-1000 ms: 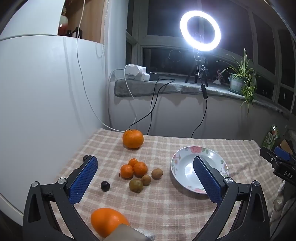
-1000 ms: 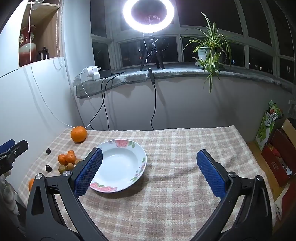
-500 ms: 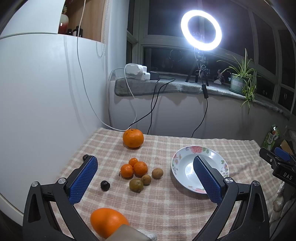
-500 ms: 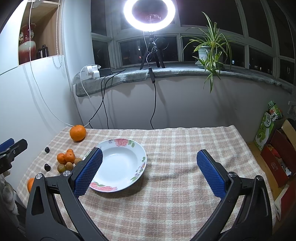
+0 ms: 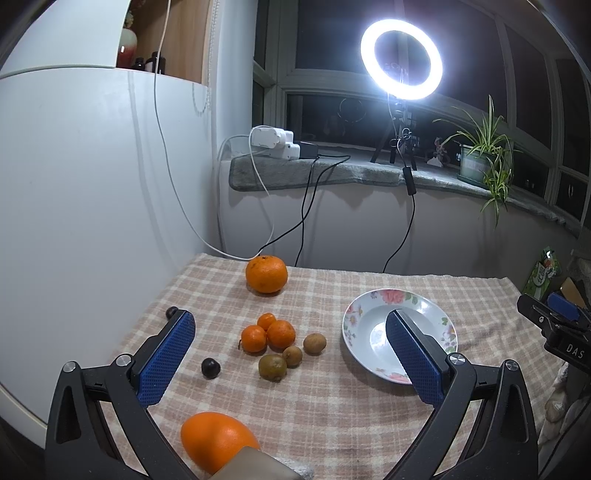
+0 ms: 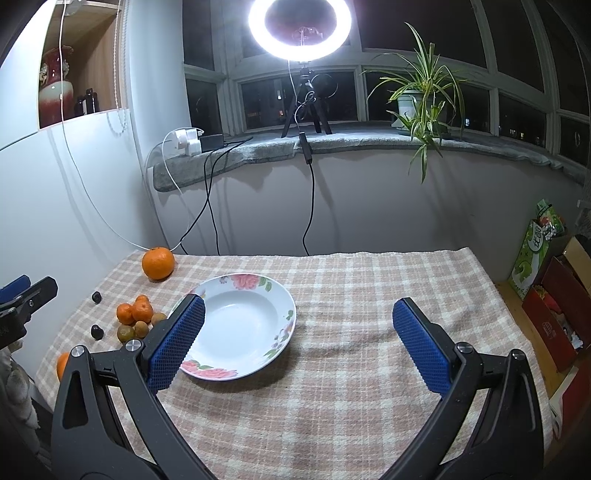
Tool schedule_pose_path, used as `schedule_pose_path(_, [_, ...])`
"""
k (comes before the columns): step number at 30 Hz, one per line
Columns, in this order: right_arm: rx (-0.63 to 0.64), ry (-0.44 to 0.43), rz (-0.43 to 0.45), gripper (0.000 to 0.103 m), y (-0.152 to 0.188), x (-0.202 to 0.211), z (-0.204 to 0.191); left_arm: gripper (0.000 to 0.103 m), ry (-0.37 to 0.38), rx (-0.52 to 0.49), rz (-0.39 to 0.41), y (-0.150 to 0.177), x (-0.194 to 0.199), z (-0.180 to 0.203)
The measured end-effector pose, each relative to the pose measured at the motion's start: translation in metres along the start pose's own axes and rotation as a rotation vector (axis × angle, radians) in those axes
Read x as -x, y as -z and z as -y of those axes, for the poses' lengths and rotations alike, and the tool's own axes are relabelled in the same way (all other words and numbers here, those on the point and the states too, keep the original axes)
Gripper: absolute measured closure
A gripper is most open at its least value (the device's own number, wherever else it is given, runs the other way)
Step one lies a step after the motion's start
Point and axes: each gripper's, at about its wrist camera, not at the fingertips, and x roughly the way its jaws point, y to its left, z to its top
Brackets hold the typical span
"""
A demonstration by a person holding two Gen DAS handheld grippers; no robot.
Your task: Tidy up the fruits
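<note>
A white flowered plate (image 5: 369, 321) (image 6: 240, 317) lies empty on the checked tablecloth. Left of it sit three small tangerines (image 5: 267, 332) (image 6: 135, 312), three brownish small fruits (image 5: 291, 356) (image 6: 140, 326) and two dark round fruits (image 5: 210, 368) (image 6: 96, 331). A big orange (image 5: 266, 274) (image 6: 158, 263) rests at the far left corner; another orange (image 5: 216, 441) lies close under the left gripper. My left gripper (image 5: 291, 354) hovers open above the fruit cluster. My right gripper (image 6: 299, 343) hangs open over the cloth right of the plate, holding nothing.
A ring light (image 6: 300, 26) on a tripod, a potted plant (image 6: 417, 99) and chargers with cables (image 5: 275, 142) stand on the windowsill behind. A white cabinet (image 5: 92, 203) borders the table on the left. Boxes (image 6: 554, 295) lie on the floor at right.
Both views have shifted very slightly; the fruits and plate have not moved, and both grippers stay open.
</note>
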Motion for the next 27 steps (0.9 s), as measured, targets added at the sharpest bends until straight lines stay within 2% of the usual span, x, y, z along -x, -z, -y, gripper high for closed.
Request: schedule_pose_path(27, [0.004,-0.004,-0.006,0.000,0.0008,-0.0004,-0.0047,0.001,0.001,0.002,-0.002,0.0027,0.0009,-0.0004])
